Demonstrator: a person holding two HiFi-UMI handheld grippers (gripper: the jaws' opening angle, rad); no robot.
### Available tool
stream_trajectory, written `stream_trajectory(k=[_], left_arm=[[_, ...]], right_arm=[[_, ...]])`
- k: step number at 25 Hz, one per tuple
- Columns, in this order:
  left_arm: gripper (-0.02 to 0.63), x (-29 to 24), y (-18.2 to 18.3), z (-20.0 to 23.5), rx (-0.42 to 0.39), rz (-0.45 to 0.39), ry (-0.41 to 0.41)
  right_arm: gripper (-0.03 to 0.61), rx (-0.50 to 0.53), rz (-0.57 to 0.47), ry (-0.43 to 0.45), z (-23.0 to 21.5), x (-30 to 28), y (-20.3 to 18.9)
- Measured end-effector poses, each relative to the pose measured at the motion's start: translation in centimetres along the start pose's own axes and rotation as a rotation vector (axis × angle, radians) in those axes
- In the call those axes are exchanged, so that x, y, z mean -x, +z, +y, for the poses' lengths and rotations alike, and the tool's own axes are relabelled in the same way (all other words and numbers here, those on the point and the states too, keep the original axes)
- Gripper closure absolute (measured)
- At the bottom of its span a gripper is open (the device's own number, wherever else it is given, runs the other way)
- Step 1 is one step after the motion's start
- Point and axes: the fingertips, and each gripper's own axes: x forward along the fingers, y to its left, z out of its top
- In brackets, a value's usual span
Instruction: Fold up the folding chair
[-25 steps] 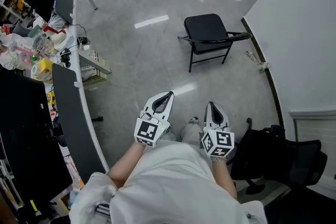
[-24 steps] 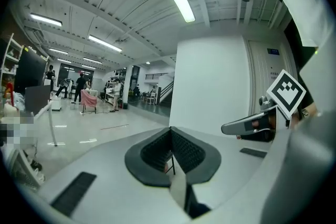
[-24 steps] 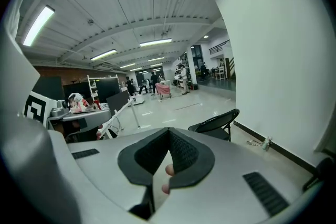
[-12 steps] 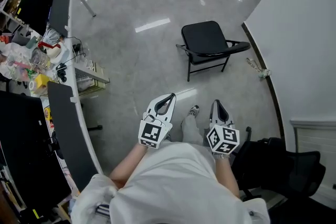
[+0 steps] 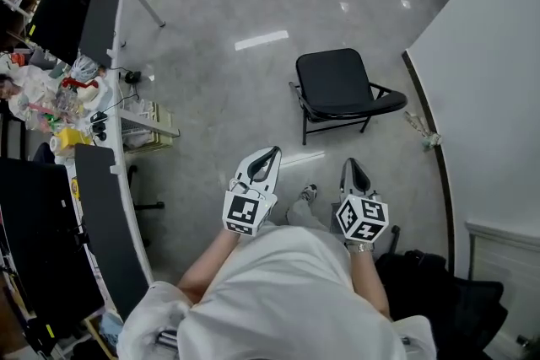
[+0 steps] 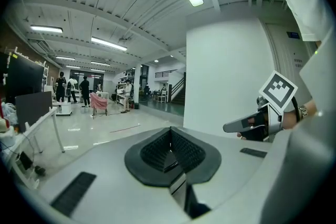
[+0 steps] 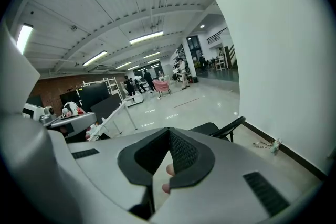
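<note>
A black folding chair stands unfolded on the grey floor near the white wall, its seat flat and its backrest toward the right. In the right gripper view the chair shows just past the jaws, still some way off. My left gripper and right gripper are held side by side in front of my body, well short of the chair. Both are shut with nothing between the pads. The left gripper view shows no chair, only its own shut jaws and the right gripper off to the right.
A long desk with monitors and clutter runs down the left. A black office chair sits at the lower right beside me. The white wall bounds the right, with small litter at its foot. People stand far down the hall.
I have walked toward the chair: it sits lower and nearer in the head view. Both grippers travelled along with me, still shut and empty.
</note>
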Motion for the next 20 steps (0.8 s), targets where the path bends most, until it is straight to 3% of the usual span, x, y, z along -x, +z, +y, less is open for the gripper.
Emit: stream_trajectory(k=[8, 13, 20], left_arm=[[0.603, -6.2, 1.4, -1.1, 0.001, 0.021, 0.062], [0.603, -8.5, 1.3, -1.3, -0.008, 0.048, 0.063], [0.604, -12.4, 0.2, 0.6, 0.012, 0.094, 0.049]], right_arm=[[0.574, -0.045, 0.007, 0.015, -6.7, -4.6, 3.8], [0.574, -0.159, 0.045, 0.002, -9.5, -6.6, 3.8], [0.574, -0.217, 0.132, -0.029, -11.7, -9.1, 2.3]])
